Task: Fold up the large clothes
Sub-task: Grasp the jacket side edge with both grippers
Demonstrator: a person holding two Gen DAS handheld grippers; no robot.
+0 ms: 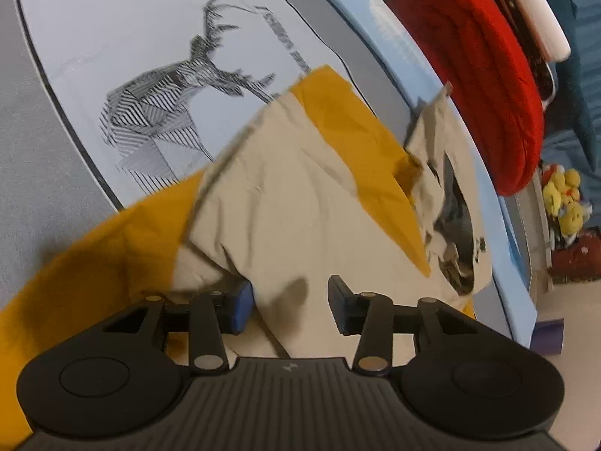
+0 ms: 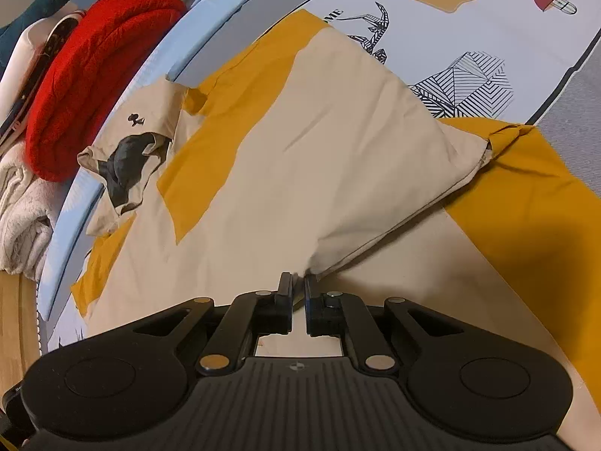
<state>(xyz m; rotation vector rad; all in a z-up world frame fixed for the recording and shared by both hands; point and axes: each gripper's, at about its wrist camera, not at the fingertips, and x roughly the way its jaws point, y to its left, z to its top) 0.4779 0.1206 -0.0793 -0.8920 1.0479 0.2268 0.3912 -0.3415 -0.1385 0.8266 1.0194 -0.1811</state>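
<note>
The right gripper (image 2: 298,293) pinches the beige-and-mustard garment (image 2: 308,143); the left gripper (image 1: 289,300) has its jaws spread. Best carry the flap toward 11 o'clock, keeping it taut.

Count of things in view
One beige-and-mustard garment (image 2: 300,143), one red knitted blanket (image 2: 94,71), one printed bedsheet (image 2: 488,18), two grippers (image 1: 291,300) (image 2: 298,293).

Support surface: bed with pale printed sheet (image 2: 469,11), line-drawn geometric deer (image 1: 176,86), lamp motifs, grey border, light-blue edge band (image 1: 379,11).

Lying directly on it: large beige-and-mustard cotton garment (image 2: 300,150), spread mostly flat, one beige panel folded over itself. Its crumpled collar end with a dark print (image 2: 127,161) sits at the light-blue edge.
</note>
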